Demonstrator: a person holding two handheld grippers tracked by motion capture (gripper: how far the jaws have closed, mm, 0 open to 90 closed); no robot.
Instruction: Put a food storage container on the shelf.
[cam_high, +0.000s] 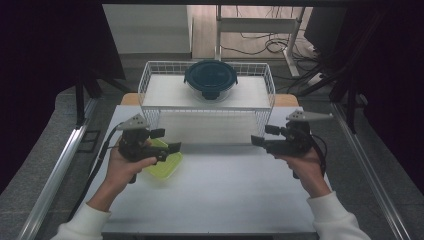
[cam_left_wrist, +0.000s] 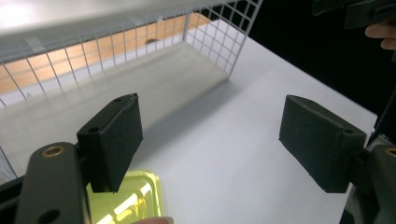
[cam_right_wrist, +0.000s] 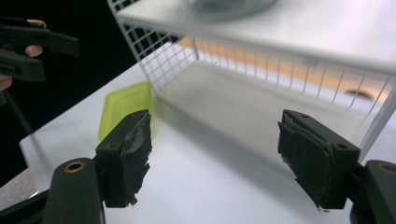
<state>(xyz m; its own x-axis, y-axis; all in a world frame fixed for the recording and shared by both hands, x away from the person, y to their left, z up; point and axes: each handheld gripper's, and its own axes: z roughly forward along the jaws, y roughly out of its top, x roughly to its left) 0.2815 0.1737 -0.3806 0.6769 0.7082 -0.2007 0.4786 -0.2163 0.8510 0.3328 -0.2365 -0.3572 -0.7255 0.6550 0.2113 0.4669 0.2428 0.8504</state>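
- A yellow-green lid (cam_high: 165, 165) lies flat on the white counter (cam_high: 225, 195), at about 8 o'clock.
- The left hand-held gripper (cam_high: 167, 141) hovers just above the lid, jaws wide, holding nothing.
- The right hand-held gripper (cam_high: 262, 136) sits at 3 o'clock, well apart from the lid, jaws wide and empty.
- A white wire rack (cam_high: 207, 107) stands at 12 o'clock.
- A round glass container with a dark lid (cam_high: 210, 79) rests on top of the rack.
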